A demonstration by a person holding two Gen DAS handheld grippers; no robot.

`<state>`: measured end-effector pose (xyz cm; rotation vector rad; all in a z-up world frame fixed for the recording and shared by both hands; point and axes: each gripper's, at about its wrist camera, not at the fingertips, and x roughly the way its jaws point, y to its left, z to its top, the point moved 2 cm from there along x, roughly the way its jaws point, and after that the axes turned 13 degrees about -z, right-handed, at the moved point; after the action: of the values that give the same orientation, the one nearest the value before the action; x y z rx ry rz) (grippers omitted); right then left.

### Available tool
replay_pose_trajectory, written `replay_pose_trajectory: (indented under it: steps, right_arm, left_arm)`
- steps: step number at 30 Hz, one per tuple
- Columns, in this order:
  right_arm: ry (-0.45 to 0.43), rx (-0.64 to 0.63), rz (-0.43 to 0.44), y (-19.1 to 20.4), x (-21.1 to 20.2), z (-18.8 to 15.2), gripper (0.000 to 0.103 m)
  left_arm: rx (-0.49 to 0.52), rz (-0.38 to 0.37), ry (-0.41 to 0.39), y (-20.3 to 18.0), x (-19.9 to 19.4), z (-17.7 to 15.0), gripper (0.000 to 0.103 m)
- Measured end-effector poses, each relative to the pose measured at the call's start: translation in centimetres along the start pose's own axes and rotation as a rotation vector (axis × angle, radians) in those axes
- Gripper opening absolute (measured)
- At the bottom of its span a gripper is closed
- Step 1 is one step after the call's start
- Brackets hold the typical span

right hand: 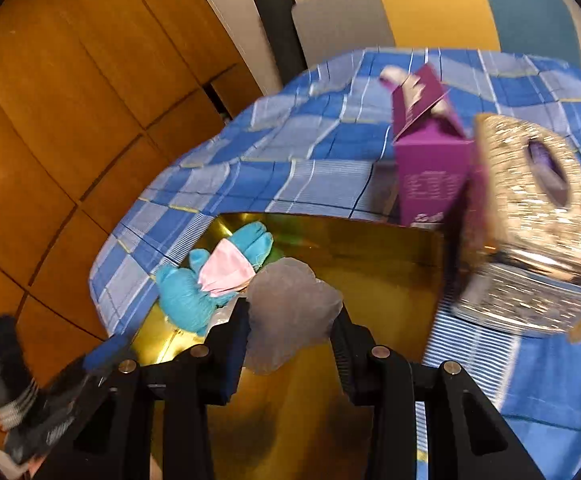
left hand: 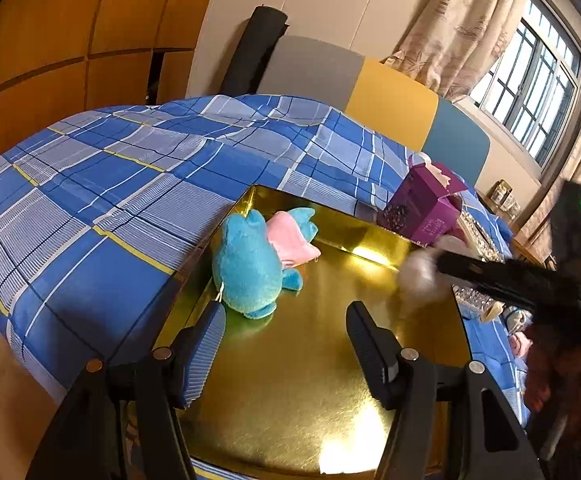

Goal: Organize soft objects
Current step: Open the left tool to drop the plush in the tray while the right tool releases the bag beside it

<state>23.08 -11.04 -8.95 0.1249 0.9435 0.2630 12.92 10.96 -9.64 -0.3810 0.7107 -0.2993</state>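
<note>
Fingers of the right gripper (right hand: 290, 320) pinch a pale soft toy (right hand: 288, 312) over the gold tray (right hand: 370, 248), apparently to join the blue plush (left hand: 248, 268) there; the left gripper (left hand: 286, 340) gapes empty above the tray.

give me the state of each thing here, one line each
left gripper: open, nothing between its fingers, over the gold tray
right gripper: shut on the pale soft toy
pale soft toy: held above the tray, blurred
blue plush: lying on the tray, pink part showing
gold tray: resting on the bed
purple box: top flaps open, beside the tray
glittery tissue box: on the bed, tilted look, blurred
</note>
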Motion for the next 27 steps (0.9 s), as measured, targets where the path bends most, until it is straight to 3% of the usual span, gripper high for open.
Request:
replay_pose_trajectory:
  steps: [11,15,19,27]
  right_arm:
    - [0.079,0.009,-0.069,3.5,7.3,2.8,0.044]
    - [0.084,0.034,-0.109,3.9,8.8,3.3,0.065]
    - [0.024,0.039,-0.125,3.9,8.0,4.0,0.078]
    - [-0.084,0.046,-0.088,3.0,3.2,4.8,0.079]
  left_arm:
    - [-0.036,0.003,-0.007,1.4,-1.1,-0.3,0.064]
    - [-0.057,0.009,-0.023,1.9,-1.6,-0.6,0.064]
    - [-0.064,0.014,-0.028,2.1,-1.7,-0.7,0.064]
    - [-0.065,-0.01,-0.017,1.4,-1.2,-1.0,0.064]
